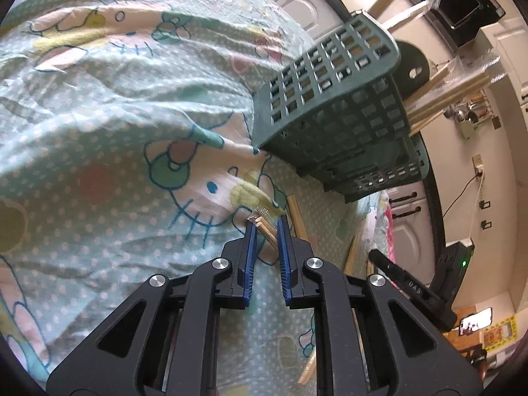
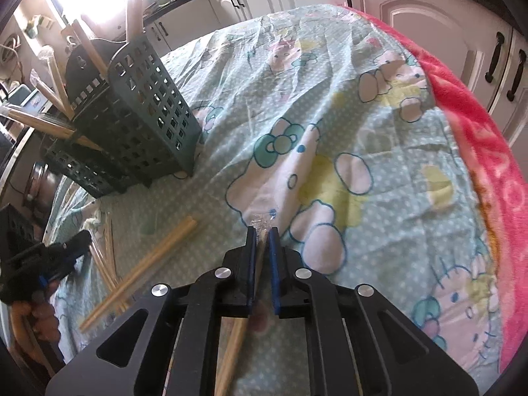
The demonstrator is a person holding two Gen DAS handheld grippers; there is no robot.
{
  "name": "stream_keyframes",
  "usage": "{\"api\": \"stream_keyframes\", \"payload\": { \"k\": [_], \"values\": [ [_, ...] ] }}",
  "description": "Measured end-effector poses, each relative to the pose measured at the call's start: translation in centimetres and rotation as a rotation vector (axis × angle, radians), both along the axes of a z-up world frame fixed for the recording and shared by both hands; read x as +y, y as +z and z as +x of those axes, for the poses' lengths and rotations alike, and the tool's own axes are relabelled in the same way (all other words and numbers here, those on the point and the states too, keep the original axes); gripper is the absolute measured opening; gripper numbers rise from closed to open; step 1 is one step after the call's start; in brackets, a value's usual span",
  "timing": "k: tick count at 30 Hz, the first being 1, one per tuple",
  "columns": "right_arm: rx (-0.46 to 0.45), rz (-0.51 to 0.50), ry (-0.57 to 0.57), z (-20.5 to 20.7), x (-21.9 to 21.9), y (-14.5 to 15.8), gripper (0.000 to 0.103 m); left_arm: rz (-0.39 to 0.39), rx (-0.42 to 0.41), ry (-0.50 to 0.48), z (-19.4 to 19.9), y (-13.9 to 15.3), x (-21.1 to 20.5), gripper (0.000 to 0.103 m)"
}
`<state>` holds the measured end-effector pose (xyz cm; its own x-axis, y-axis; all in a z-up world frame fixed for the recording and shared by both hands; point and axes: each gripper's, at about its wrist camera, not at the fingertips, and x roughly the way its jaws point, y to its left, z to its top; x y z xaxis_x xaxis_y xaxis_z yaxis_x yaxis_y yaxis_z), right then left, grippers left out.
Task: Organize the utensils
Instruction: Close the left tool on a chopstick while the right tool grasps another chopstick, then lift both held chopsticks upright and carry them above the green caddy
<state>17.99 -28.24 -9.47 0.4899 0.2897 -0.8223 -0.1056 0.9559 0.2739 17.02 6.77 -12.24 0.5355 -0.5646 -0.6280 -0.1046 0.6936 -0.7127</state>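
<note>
your left gripper point(image 1: 266, 231) has its jaws closed on a wrapped pair of chopsticks point(image 1: 264, 227), held by one end so it can slide upright into the green basket point(image 1: 333, 99) at one o'clock. your right gripper point(image 2: 262, 236) also grips a wrapped pair point(image 2: 260, 257), its length trailing back underneath. loose chopsticks point(image 2: 145, 264) lie on the cartoon cloth point(image 2: 330, 115) over the worktop at nine o'clock, near the basket, which already holds several leaning outward.
</note>
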Motion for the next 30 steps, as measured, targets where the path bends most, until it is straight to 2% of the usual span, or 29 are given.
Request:
{"api": "stream_keyframes", "payload": {
  "k": [7,18,30],
  "values": [
    [-0.039,0.005,0.008,-0.9,-0.5,1.4,0.007,-0.002,-0.066,0.065,-1.2,2.2,2.7,0.006],
    [-0.17,0.004,0.105,-2.5,2.5,6.1,0.005,0.092,-0.213,0.165,-3.3,7.1,5.9,0.005],
    [-0.287,0.041,0.204,-4.5,6.0,11.0,0.005,0.165,-0.355,0.15,-5.8,12.1,5.3,0.003]
  ]
}}
